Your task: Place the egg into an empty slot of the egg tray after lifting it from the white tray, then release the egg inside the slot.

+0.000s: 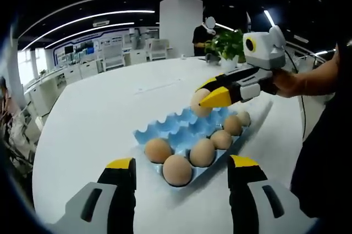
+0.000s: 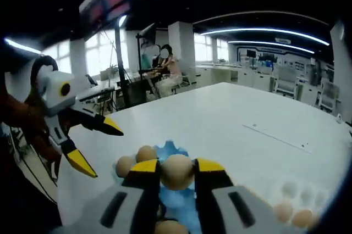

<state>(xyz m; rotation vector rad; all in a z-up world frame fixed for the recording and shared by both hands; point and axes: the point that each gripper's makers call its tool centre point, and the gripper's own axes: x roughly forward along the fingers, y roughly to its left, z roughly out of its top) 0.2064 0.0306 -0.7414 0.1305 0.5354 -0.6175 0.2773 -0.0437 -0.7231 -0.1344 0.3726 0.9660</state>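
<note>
Gripping a smooth tan egg point(image 2: 177, 171), right tongs point(image 2: 176, 172) clamp its sides.

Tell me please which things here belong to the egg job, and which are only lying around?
Part of the job:
- egg held in the right gripper
- blue egg tray, some slots already filled
- white tray with eggs, at the lower right of the right gripper view

Not part of it:
- left gripper, open and holding nothing
- potted plant
- chairs and desks behind
</note>
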